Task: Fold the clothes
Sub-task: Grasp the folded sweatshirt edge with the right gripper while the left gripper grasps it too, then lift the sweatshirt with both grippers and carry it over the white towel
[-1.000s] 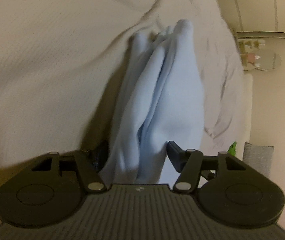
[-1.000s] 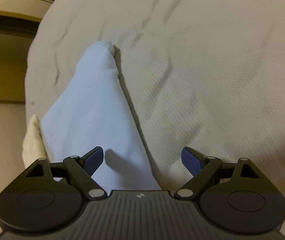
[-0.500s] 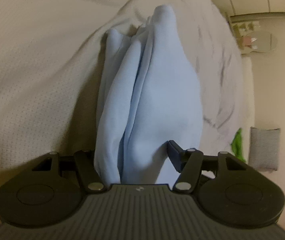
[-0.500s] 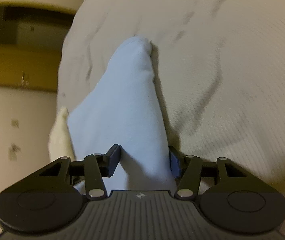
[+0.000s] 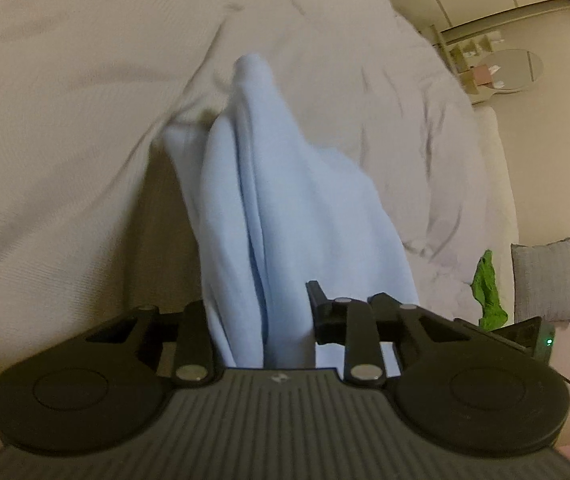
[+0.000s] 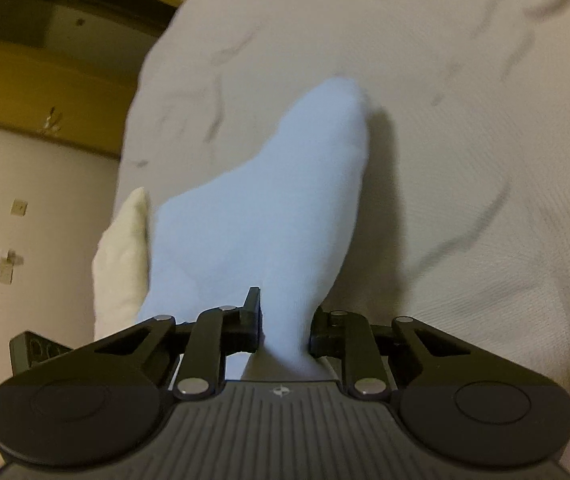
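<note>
I have the light blue garment (image 5: 285, 208) gripped at both ends; the left gripper (image 5: 259, 320) has its jaws clamped on a thick bunch of pleated folds, the cloth filling the gap between them and running straight ahead from the jaws down towards the bed (image 5: 65, 120); the right gripper (image 6: 285, 330) has its jaws pinched tight on a narrower neck of the same cloth, which fans out wide ahead of the jaws and tapers to a rounded tip lying on the white cover; so the garment hangs between my two grips with its far end draping onto the bed, gathered rather than flat.

My read is that this is a lift-and-spread step; the piece is held up off the cover, bunched lengthwise, and whether it is being shaken out for a fold or carried as a half-folded bundle I cannot settle from here.

Off to the left of the right jaws a cream pillow (image 6: 125, 256) sits at the bed's edge; to the right of the left jaws there is a green cloth (image 5: 489, 288) and a grey cushion (image 5: 543, 280) beyond the bed.

Next move, as I judge it, calls for both grips holding firm and level, tension kept even across the cloth; the folds in the left jaws look thick, so a layer could slip out if I pull unevenly.
</note>
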A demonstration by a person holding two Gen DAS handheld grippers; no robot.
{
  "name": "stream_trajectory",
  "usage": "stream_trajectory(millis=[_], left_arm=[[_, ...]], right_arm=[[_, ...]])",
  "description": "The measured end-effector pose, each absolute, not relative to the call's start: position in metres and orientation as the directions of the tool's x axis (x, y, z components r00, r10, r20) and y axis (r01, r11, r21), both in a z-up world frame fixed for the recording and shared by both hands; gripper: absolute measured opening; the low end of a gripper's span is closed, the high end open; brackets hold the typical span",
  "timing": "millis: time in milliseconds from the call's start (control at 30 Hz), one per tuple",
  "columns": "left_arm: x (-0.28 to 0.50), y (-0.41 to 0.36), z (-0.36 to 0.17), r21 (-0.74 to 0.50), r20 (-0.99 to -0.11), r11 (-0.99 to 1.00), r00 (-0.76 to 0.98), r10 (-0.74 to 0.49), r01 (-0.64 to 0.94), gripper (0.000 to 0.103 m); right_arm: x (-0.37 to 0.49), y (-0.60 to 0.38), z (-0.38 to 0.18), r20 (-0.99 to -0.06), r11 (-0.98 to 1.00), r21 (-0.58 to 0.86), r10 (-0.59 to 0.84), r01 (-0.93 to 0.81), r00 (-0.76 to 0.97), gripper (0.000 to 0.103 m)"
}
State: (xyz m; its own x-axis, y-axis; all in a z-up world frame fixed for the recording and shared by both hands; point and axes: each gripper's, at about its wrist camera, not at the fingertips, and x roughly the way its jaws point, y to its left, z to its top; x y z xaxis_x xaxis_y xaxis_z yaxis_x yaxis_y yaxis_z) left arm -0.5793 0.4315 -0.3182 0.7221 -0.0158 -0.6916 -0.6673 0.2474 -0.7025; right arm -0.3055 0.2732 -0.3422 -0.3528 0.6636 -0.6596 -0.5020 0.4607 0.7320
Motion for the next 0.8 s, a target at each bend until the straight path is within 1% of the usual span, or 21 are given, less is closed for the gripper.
stream_trajectory(millis=[100,300,467,567,633,700,800], left_arm=[[-0.595,0.431,-0.294,-0.716,-0.669,0.254,0.743,0.018,-0.650,0.024],[-0.662,0.454,-0.247,-0.755,-0.599,0.238,0.790,0.128,-0.611,0.024],[-0.739,0.504,-0.202,-0.768,-0.538,0.255,0.808,0.240,-0.587,0.024],[-0.787,0.546,-0.171,-0.750,-0.506,0.302,0.805,0.310,-0.588,0.024],[-0.815,0.575,-0.154,-0.716,-0.501,0.338,0.787,0.359,-0.611,0.024],[-0.836,0.603,-0.158,-0.692,-0.509,0.355,0.774,0.376,-0.628,0.024],[-0.865,0.643,-0.167,-0.657,-0.521,0.378,0.755,0.397,-0.652,0.024]], right_arm=[[-0.315,0.282,-0.315,-0.644,0.422,0.736,0.677,-0.530,-0.355,0.021],[-0.351,0.323,-0.258,-0.587,0.324,0.761,0.712,-0.562,-0.386,0.021],[-0.406,0.375,-0.210,-0.513,0.211,0.781,0.753,-0.587,-0.412,0.021],[-0.448,0.423,-0.185,-0.446,0.128,0.796,0.784,-0.591,-0.432,0.021],[-0.476,0.456,-0.176,-0.398,0.072,0.806,0.801,-0.587,-0.448,0.021],[-0.505,0.495,-0.174,-0.353,0.024,0.814,0.814,-0.581,-0.461,0.021],[-0.543,0.545,-0.181,-0.318,-0.020,0.807,0.827,-0.590,-0.464,0.021]])
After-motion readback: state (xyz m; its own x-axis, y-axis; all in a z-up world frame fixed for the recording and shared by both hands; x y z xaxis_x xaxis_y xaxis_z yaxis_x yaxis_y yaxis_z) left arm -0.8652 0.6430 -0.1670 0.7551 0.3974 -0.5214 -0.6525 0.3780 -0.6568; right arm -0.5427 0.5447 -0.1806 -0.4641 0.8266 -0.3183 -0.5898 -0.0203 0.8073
